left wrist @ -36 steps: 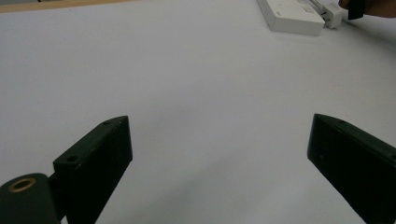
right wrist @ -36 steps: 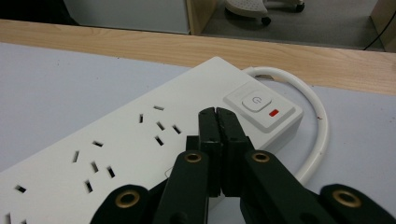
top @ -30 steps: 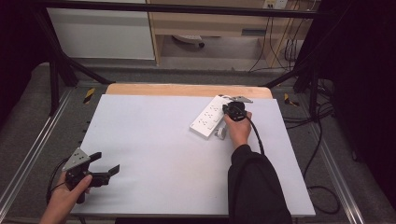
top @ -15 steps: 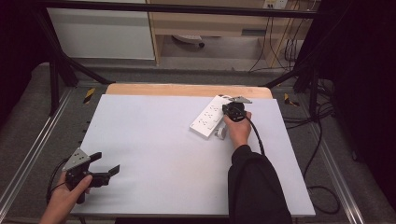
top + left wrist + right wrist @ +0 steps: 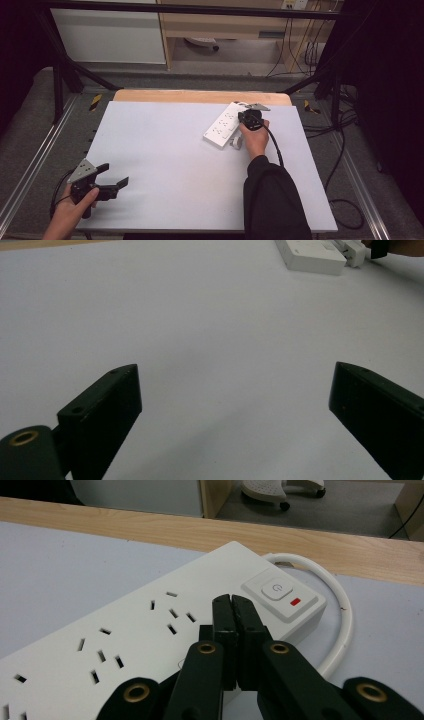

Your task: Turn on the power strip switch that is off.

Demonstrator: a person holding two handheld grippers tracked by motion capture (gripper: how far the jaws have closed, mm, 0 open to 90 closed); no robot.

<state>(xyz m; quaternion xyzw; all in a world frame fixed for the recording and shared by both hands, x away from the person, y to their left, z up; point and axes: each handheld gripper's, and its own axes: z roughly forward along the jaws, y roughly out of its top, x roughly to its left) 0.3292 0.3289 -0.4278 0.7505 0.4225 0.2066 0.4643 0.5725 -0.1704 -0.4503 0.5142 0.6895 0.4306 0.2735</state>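
A white power strip lies at an angle on the far right part of the white mat. In the right gripper view the strip has several sockets, a power button with a red mark beside it, and a white cable looping off its end. My right gripper is shut with nothing between its jaws; its tips sit over the strip just short of the button, and I cannot tell if they touch. My left gripper rests open at the near left corner, its jaws wide over bare mat.
A white plug lies beside the strip's near end, also seen as the plug in the left gripper view. A wooden table edge runs behind the mat. Metal frame rails flank both sides, and cables trail on the floor at right.
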